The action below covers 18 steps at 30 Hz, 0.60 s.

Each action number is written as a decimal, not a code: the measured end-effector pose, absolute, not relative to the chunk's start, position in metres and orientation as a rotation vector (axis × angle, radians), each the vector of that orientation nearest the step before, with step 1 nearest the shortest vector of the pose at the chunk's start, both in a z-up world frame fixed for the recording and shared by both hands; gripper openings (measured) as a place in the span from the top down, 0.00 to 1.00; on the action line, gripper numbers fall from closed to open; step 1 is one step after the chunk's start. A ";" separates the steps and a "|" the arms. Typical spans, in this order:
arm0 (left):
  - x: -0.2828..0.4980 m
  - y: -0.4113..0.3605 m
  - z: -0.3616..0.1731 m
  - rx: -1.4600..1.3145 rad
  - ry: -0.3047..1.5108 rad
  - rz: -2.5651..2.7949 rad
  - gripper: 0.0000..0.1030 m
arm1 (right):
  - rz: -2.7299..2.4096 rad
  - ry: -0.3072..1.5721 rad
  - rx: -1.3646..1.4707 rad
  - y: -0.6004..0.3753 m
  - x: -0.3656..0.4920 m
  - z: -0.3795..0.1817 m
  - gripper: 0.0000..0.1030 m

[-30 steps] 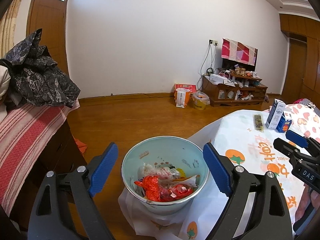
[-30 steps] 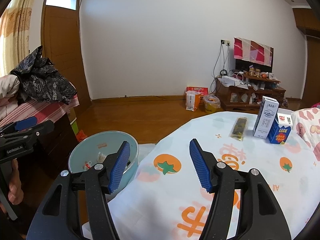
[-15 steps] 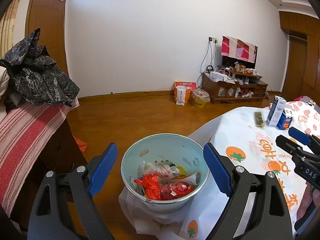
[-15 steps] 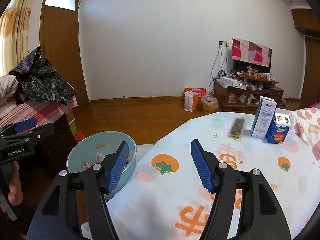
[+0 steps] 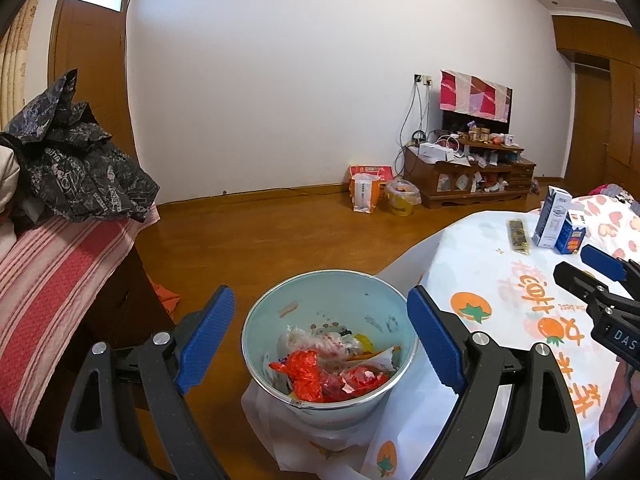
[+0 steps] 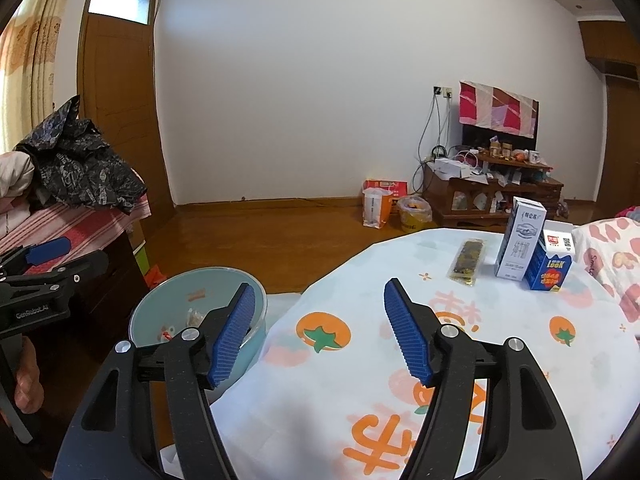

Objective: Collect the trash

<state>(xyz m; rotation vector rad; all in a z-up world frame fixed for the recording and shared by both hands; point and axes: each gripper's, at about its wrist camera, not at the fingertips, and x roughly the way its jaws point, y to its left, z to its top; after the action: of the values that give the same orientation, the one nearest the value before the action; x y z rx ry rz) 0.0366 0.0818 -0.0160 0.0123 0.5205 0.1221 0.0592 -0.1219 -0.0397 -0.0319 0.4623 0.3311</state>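
Down beside the table edge, the pale blue trash bucket (image 5: 328,344) is sitting on the wooden floor, holding red wrappers (image 5: 316,376) and crumpled clear plastic. The left gripper (image 5: 320,336) is hovering just above it, its blue pads spread wide to either side of the rim and touching nothing. The right gripper (image 6: 320,332) is hanging over the fruit-print tablecloth (image 6: 500,340), its jaws opening with nothing between them. Farther along the table, a dark flat packet (image 6: 469,261) is lying near a tall white carton (image 6: 520,240) and a small blue carton (image 6: 550,266), which are standing just beside each other, well apart from both grippers.
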 end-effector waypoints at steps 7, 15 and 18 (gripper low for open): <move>0.037 0.079 -0.017 0.021 0.523 0.116 0.16 | 0.330 0.462 -0.032 -0.122 0.059 -0.040 0.35; 0.040 0.080 -0.022 0.024 0.539 0.115 0.16 | 0.316 0.470 -0.039 -0.128 0.061 -0.044 0.33; 0.040 0.080 -0.022 0.019 0.542 0.105 0.13 | 0.269 0.501 -0.023 -0.147 0.071 -0.049 0.30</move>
<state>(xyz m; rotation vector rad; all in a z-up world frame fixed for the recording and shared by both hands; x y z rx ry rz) 0.0404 0.0796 -0.0218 0.0192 0.5423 0.1054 0.0707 -0.1475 -0.0492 -0.0229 0.5013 0.2691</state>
